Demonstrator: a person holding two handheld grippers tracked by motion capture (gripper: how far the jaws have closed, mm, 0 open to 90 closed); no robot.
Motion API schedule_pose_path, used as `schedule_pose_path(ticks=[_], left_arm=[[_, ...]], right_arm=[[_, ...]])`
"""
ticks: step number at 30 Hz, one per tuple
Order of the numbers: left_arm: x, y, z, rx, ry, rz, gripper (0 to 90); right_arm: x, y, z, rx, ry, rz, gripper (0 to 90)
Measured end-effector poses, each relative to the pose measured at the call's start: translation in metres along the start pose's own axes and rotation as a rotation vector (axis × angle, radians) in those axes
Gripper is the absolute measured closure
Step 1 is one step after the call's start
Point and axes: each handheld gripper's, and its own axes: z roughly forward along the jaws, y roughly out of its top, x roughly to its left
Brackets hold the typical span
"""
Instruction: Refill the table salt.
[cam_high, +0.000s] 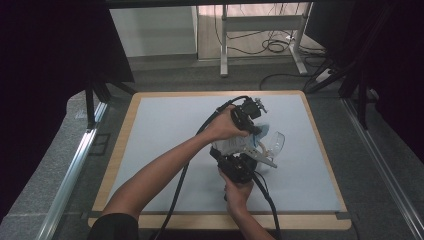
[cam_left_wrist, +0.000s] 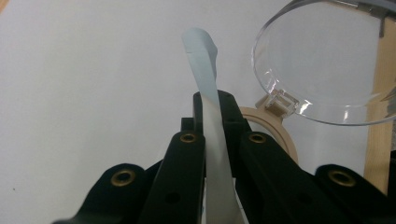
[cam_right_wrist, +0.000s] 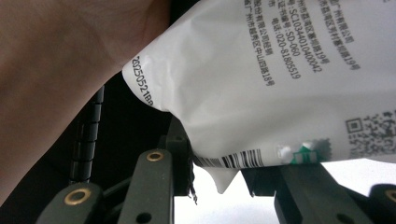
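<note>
I count one white bag (cam_high: 235, 145) mid-counter (cam_high: 165, 130), between my two tongs. The left tongs (cam_left_wrist: 212, 135) are clenched on its pale edge strip (cam_left_wrist: 205, 74); the right tongs (cam_right_wrist: 219, 175) grasp its printed bottom corner. One clear lid (cam_left_wrist: 322, 60) lies just right, partly cut off.

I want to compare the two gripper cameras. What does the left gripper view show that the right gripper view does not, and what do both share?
Left gripper view alone: a pale blue strip pinched between the shut jaws of the left gripper, a clear round lid and a beige ring beneath it.

Right gripper view alone: the printed side of a white bag, with a barcode and date code, its lower edge between the jaws of the right gripper, and the person's forearm.

Both: black jaws with brass screws, and the light table surface.
</note>
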Motion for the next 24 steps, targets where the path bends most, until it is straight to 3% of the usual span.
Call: schedule_pose_path(ticks=[24], left_arm=[[-0.0005,0.0007,-0.0013,0.001,0.006,0.001,89.6]], right_arm=[[0.001,0.0014,-0.0003,-0.005,0.008,0.006,67.4]])
